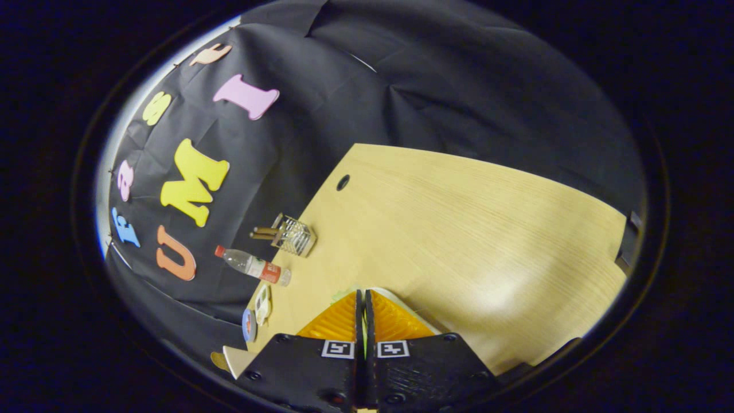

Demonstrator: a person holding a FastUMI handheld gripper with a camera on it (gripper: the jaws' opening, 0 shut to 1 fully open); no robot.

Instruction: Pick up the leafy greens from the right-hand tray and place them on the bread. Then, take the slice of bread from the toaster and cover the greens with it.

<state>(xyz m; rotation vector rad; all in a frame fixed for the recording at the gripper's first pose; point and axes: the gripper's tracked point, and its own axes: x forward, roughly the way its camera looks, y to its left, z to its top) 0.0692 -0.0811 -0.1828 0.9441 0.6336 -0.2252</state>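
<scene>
My gripper (363,295) is tilted sideways over the wooden table (470,229). Its two orange fingers (335,321) stand almost pressed together. A thin strip of the leafy greens (363,335) shows in the narrow slit between them, and a bit of green edge peeks out past the left fingertip. Both fingers press on the greens. Just behind the fingertips, a white tray rim (404,299) shows. Most of the greens are hidden by the fingers.
Along the table's edge by the black cloth wall stand a wire mesh holder (295,235) with brown sticks and a water bottle (255,265) with a red cap. Two small round items (262,304) sit nearer the fingers. A round hole (343,182) marks the tabletop.
</scene>
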